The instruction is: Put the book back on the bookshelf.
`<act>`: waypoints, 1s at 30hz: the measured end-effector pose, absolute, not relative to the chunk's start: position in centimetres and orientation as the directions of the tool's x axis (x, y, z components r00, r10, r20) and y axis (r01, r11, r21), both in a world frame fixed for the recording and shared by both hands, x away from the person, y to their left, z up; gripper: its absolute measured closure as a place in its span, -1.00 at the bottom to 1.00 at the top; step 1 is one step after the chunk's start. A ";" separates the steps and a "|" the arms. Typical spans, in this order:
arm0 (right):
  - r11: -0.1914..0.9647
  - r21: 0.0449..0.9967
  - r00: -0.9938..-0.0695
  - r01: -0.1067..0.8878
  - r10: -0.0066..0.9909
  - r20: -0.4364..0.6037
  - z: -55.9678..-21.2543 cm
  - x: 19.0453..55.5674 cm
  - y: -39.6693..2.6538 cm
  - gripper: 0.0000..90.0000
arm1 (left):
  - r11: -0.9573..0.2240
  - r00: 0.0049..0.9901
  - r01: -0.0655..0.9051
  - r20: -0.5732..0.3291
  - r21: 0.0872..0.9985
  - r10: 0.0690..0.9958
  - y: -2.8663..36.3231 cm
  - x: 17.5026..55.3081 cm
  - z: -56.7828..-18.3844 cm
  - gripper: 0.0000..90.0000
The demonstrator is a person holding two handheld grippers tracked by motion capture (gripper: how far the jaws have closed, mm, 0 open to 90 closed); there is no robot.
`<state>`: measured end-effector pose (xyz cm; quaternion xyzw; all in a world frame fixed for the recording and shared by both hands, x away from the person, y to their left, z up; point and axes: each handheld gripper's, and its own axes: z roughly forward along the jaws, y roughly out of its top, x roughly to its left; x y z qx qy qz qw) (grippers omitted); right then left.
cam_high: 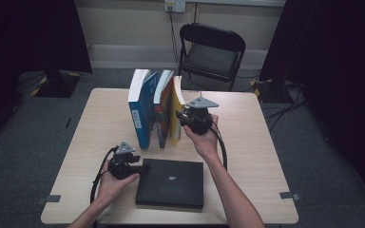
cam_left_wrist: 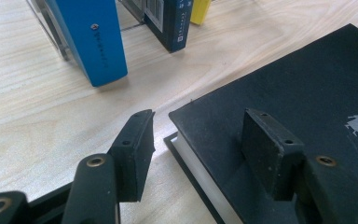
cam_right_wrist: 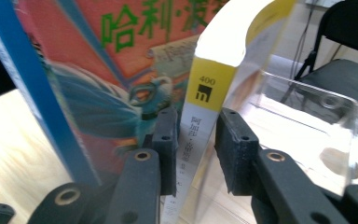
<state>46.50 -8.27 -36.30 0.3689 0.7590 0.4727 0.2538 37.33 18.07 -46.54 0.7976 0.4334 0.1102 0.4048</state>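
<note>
Three books stand upright mid-table: a blue book [cam_high: 142,114], a colourful book [cam_high: 162,118] and a yellow book [cam_high: 176,118]. My right gripper [cam_high: 180,116] reaches in from the right at the yellow one. In the right gripper view its jaws [cam_right_wrist: 196,144] press on either side of the yellow book's spine [cam_right_wrist: 209,84], next to the colourful cover [cam_right_wrist: 121,60]. A black book [cam_high: 171,183] lies flat near the front edge. My left gripper [cam_left_wrist: 198,144] is open at that book's left corner [cam_left_wrist: 307,84], one jaw over the cover and one over the table.
A clear plastic bookend [cam_right_wrist: 307,126] stands just behind the yellow book. A black folding chair [cam_high: 211,50] sits beyond the far edge of the wooden table [cam_high: 247,142]. The blue book's spine [cam_left_wrist: 93,42] and a dark spine [cam_left_wrist: 172,23] stand ahead of my left gripper.
</note>
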 end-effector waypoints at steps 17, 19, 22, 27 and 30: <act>0.264 0.911 -0.571 0.318 0.820 -0.038 -36.6 47.5 -7.8 0.23 | -0.301 0.601 0.603 -0.173 0.739 0.780 18.1 37.4 -46.5 -0.04; 0.253 0.912 -0.567 0.324 0.823 -0.028 -37.0 47.9 -7.5 0.22 | -0.300 0.601 0.604 -0.174 0.739 0.780 18.1 37.4 -46.5 -0.04; 0.252 0.914 -0.579 0.318 0.815 -0.023 -37.3 47.8 -7.0 0.22 | -0.297 0.600 0.601 -0.174 0.742 0.780 18.1 37.4 -46.6 -0.04; 0.259 0.919 -0.608 0.299 0.794 -0.026 -37.1 47.6 -6.2 0.23 | -0.299 0.602 0.602 -0.175 0.740 0.779 18.2 37.4 -46.6 -0.05; 0.260 0.917 -0.595 0.302 0.803 -0.031 -37.2 47.9 -6.0 0.12 | -0.298 0.599 0.601 -0.171 0.741 0.782 18.0 37.3 -46.5 -0.05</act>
